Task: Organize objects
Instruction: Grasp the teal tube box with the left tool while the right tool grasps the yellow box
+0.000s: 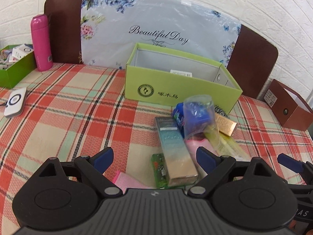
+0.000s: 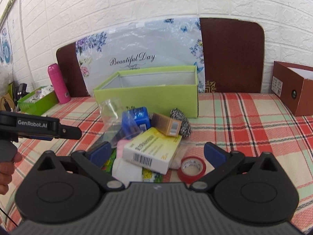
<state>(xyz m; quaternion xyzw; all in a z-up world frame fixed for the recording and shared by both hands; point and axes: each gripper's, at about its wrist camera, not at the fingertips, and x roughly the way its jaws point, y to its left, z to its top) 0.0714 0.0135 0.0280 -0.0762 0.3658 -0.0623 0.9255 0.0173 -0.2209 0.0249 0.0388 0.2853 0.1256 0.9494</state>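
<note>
A: Hovering over the pile, the left gripper (image 1: 154, 159) has its blue fingers spread wide, nothing between them; a long teal-and-gold box (image 1: 177, 150) lies just ahead on the plaid cloth (image 1: 68, 107).

B: And the right gripper (image 2: 157, 152)?

A: Spread too, empty. In front of it sit a white-and-yellow carton (image 2: 151, 150) and a red tape roll (image 2: 191, 168) (the roll lies just right of the carton).

B: Where's everything else?

A: Heaped just in front of the light green box (image 2: 148, 96), which stands open: a blue box (image 2: 139, 117) under clear plastic wrap (image 2: 112, 113), a small tan box (image 2: 166, 125), a steel scourer (image 2: 182, 124) touching it. A pink bottle (image 1: 41, 43) stands well apart, at the left.
</note>
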